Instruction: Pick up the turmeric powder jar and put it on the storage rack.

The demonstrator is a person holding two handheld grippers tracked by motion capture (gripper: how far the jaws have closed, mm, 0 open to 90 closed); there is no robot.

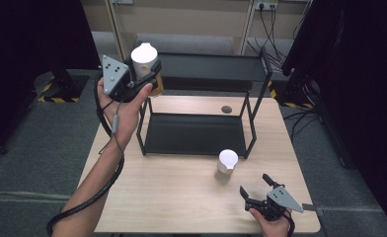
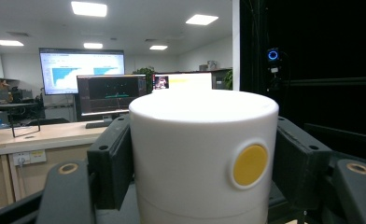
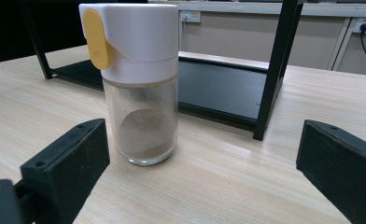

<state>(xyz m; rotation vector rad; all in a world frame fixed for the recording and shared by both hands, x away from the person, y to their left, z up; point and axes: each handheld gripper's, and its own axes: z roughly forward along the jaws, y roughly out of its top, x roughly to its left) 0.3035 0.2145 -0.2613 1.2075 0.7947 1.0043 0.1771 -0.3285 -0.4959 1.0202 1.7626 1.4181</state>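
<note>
Jars are the business here, two white-capped shakers and a black two-tier rack (image 1: 254, 106) on the wooden table (image 1: 162, 192). The person's left gripper (image 1: 147, 74) is holding one shaker (image 1: 144, 60) raised in the air, off the rack's near left corner and about level with its upper shelf (image 1: 211, 66); in the left gripper view the black jaws are pressing both sides of the white cap (image 2: 202, 154), its yellow button facing the camera. The second shaker (image 1: 226, 165) is standing upright on the table just in front of the rack's lower tray. The right gripper (image 1: 256, 190) is sitting low near the table's front edge with its jaws spread wide, and that jar lies ahead and slightly left of it, its long axis vertical, so the right hand is clearly the nearer one for it.
</note>
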